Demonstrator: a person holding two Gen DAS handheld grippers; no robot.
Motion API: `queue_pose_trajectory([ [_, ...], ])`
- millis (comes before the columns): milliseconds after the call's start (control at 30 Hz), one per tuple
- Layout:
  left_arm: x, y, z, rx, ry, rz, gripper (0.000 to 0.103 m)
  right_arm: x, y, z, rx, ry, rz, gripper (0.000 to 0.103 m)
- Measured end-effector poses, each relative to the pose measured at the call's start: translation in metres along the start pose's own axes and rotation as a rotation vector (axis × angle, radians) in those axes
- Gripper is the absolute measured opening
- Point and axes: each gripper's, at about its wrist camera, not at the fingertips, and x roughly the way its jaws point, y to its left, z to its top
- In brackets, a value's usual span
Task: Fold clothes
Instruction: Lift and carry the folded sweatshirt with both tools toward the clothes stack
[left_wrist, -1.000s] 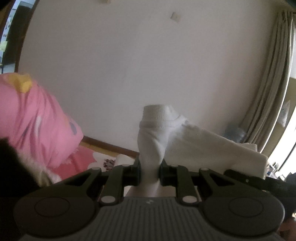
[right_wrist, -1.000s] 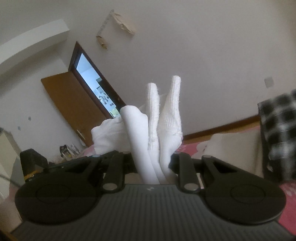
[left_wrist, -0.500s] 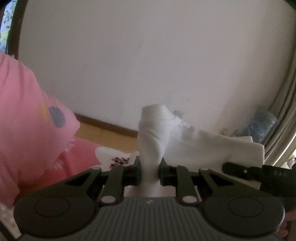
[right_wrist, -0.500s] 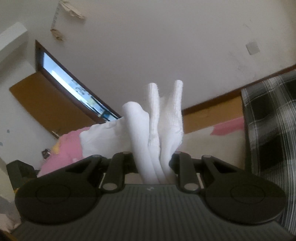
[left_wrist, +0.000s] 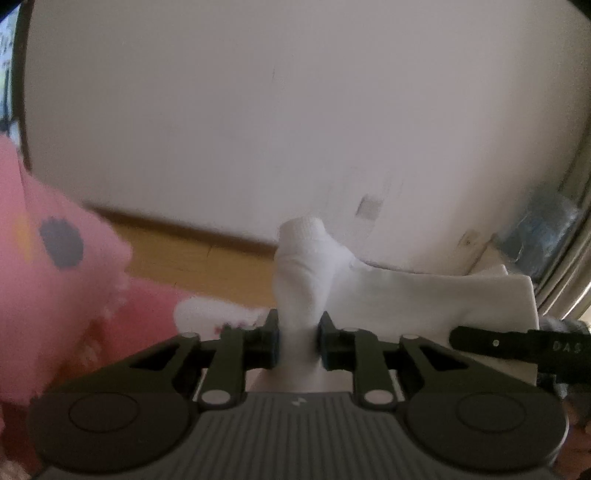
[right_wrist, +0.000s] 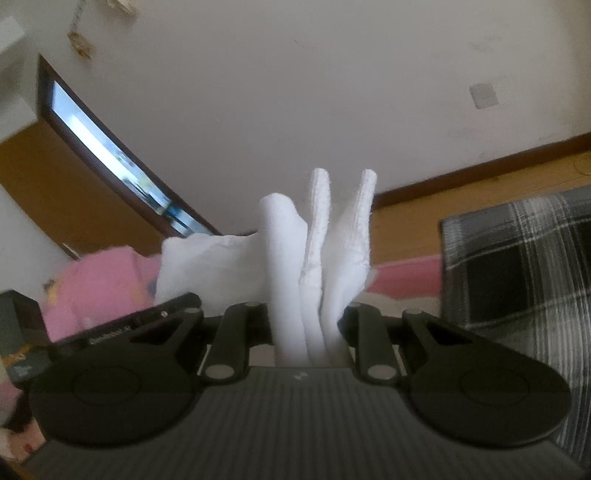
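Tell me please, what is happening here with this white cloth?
A person holds a tool in each hand, and both are shut on one white cloth. The left tool pinches one bunched part, the right tool pinches several layers together. The cloth is lifted and spans between them, above pink bedding. A plaid fabric lies to the right.

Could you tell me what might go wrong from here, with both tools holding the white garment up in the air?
1. The left tool pinches only a narrow bunched fold of the white garment, so a tug could pull it free.
2. The right tool clamps several layers at once; the fold may come out uneven.
3. The pink bedding is patterned and rumpled, so the garment may not lie flat when lowered.
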Motion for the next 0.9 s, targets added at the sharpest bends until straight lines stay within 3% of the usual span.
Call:
queue_pose_trajectory([
  [67,0.01,0.0,-0.004,-0.019,0.034,0.038,0.062,0.01,-0.004,-0.001,0.0,0.036,-0.063,0.024],
  [200,-0.011,0.007,-0.011,-0.074,-0.008,0.066,0.08,0.015,-0.004,0.002,-0.007,0.082,-0.142,0.026],
  [300,-0.027,0.017,-0.011,-0.101,-0.053,0.069,0.081,-0.002,0.004,0.004,-0.029,0.057,-0.147,0.032],
  [400,-0.041,0.025,-0.011,-0.102,-0.091,0.061,0.081,-0.034,0.01,0.005,-0.077,-0.074,-0.174,0.044],
  [500,-0.042,0.016,-0.007,-0.037,-0.078,0.036,0.076,-0.057,0.014,0.004,-0.079,-0.191,-0.138,0.043],
  [600,-0.037,0.0,-0.008,0.014,-0.048,0.01,0.076,-0.037,0.027,-0.002,-0.124,-0.11,-0.083,0.031],
  [667,-0.024,-0.006,-0.012,0.015,0.0,0.012,0.077,-0.013,0.03,-0.007,-0.128,-0.058,-0.098,0.029],
  [733,-0.009,-0.009,-0.021,0.007,0.063,0.049,0.077,0.013,0.015,-0.009,-0.041,-0.039,-0.232,0.027],
  [767,-0.003,-0.009,-0.026,-0.002,0.091,0.073,0.076,0.024,0.004,-0.009,0.011,-0.012,-0.317,0.021],
  [800,0.0,-0.007,-0.03,-0.015,0.103,0.093,0.076,0.035,-0.003,-0.01,0.044,0.016,-0.386,0.009],
  [900,-0.022,-0.007,-0.033,0.002,0.092,0.072,0.076,0.038,0.016,-0.012,-0.056,0.039,-0.413,0.011],
])
